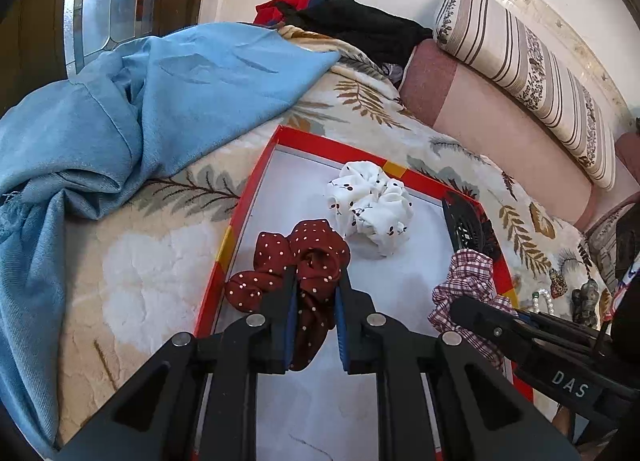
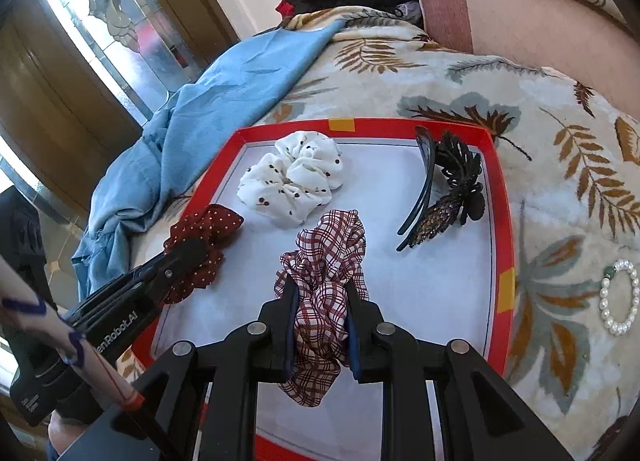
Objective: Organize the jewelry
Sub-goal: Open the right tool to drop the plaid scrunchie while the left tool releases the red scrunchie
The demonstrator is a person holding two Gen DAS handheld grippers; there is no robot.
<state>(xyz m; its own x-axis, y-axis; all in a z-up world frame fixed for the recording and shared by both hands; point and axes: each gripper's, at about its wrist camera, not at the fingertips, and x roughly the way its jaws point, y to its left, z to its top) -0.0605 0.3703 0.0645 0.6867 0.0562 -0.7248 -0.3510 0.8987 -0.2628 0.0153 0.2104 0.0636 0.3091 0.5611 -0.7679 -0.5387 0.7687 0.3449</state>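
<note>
A red-rimmed tray (image 1: 256,177) (image 2: 498,197) with a white floor lies on the bed. My left gripper (image 1: 316,281) is shut on a dark red dotted scrunchie (image 1: 308,257) at the tray's left edge; it also shows in the right wrist view (image 2: 204,237). My right gripper (image 2: 322,287) is shut on a red-and-white checked scrunchie (image 2: 328,261), seen in the left wrist view (image 1: 468,281) at the tray's right rim. A white scrunchie with dark spots (image 1: 370,205) (image 2: 292,177) lies at the tray's far end. A black claw clip (image 2: 452,185) (image 1: 466,221) lies in the tray's far right corner.
A pearl bracelet (image 2: 620,297) (image 1: 544,299) lies on the leaf-patterned bedspread (image 2: 440,73) right of the tray, next to small dark ornaments (image 1: 584,301). A blue cloth (image 1: 140,109) is bunched left of the tray. Pink and striped bolsters (image 1: 520,73) and dark clothes (image 1: 360,25) lie behind.
</note>
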